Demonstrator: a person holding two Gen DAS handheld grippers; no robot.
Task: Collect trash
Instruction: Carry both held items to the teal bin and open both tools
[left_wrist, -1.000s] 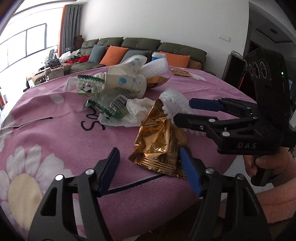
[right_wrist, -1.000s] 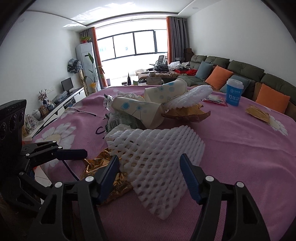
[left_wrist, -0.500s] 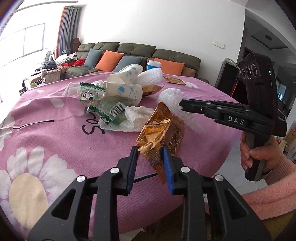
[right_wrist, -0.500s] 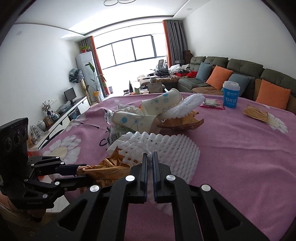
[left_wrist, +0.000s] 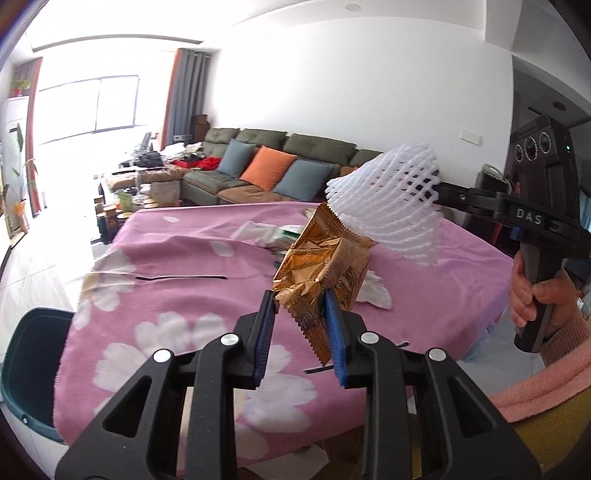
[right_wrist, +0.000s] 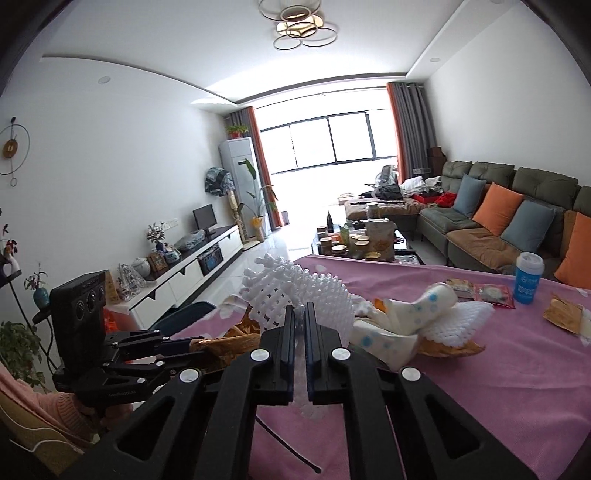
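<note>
My left gripper (left_wrist: 301, 321) is shut on a crumpled gold snack wrapper (left_wrist: 321, 266) and holds it above the pink flowered tablecloth (left_wrist: 177, 295). My right gripper (right_wrist: 300, 317) is shut on a white foam fruit net (right_wrist: 306, 295), lifted off the table; the net also shows in the left wrist view (left_wrist: 391, 199), just right of the wrapper. A dark green trash bin (left_wrist: 29, 365) stands on the floor at the table's left edge. More trash lies in a pile (right_wrist: 410, 328) on the table: a dotted paper cup, another foam net, a gold wrapper.
A blue and white cup (right_wrist: 529, 277), a red packet (right_wrist: 493, 293) and a tan packet (right_wrist: 563, 314) lie toward the far right of the table. A white tissue (left_wrist: 375, 293) and wrappers (left_wrist: 266, 232) lie behind the gold wrapper. A sofa (left_wrist: 280, 170) stands beyond.
Both grippers closed on their items and lifted them off the table. The left view has swung left, bringing the trash bin into sight.
</note>
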